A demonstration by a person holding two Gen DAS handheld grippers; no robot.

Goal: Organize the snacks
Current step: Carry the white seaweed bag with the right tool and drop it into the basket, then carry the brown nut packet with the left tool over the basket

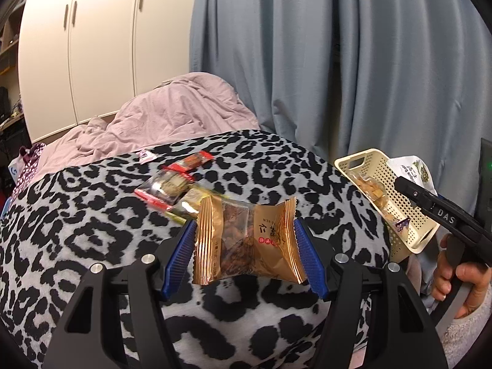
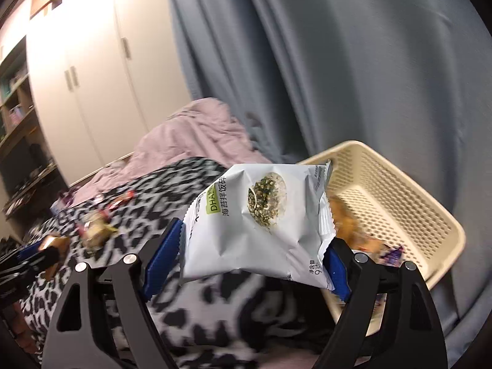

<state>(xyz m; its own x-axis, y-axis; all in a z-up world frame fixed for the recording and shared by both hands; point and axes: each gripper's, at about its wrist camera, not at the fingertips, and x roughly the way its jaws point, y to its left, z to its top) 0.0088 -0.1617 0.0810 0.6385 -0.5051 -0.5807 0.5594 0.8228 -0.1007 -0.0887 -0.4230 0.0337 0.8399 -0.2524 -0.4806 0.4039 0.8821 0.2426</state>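
Observation:
My left gripper (image 1: pixel 244 240) is shut on a gold snack packet (image 1: pixel 246 243) and holds it above the leopard-print blanket (image 1: pixel 77 230). My right gripper (image 2: pixel 255 246) is shut on a white seaweed snack bag (image 2: pixel 255 221) and holds it in front of the cream perforated basket (image 2: pixel 409 203). The basket (image 1: pixel 396 206) stands tilted at the right in the left wrist view, with orange snacks (image 1: pixel 373 190) inside; the right gripper's black body (image 1: pixel 442 215) crosses it. Several loose red-edged snack packets (image 1: pixel 172 187) lie on the blanket beyond the left gripper.
A crumpled pink duvet (image 1: pixel 172 113) lies behind the blanket. Blue-grey curtains (image 1: pixel 338 61) hang at the back right, white wardrobe doors (image 1: pixel 92 46) at the back left. A person's hand (image 1: pixel 461 279) holds the right gripper's handle.

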